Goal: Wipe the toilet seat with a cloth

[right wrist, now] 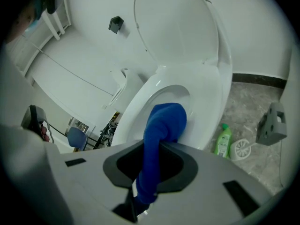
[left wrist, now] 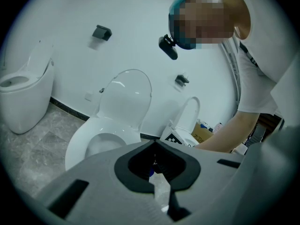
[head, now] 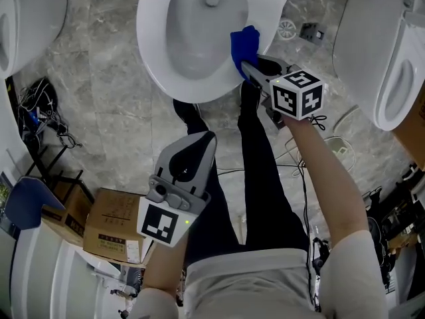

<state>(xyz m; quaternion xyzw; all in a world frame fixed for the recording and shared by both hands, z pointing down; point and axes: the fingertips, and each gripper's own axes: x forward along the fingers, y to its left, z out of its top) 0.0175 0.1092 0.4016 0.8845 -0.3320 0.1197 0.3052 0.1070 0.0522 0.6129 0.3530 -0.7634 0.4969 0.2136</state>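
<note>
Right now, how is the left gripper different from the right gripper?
The right gripper has its jaws shut on a blue cloth; the left gripper has its jaws together on nothing. The right gripper reaches out to the toilet seat, with the cloth on its rim; the left gripper is held back over the person's legs, touching nothing. Both are gray and carry a cube with square markers.
</note>
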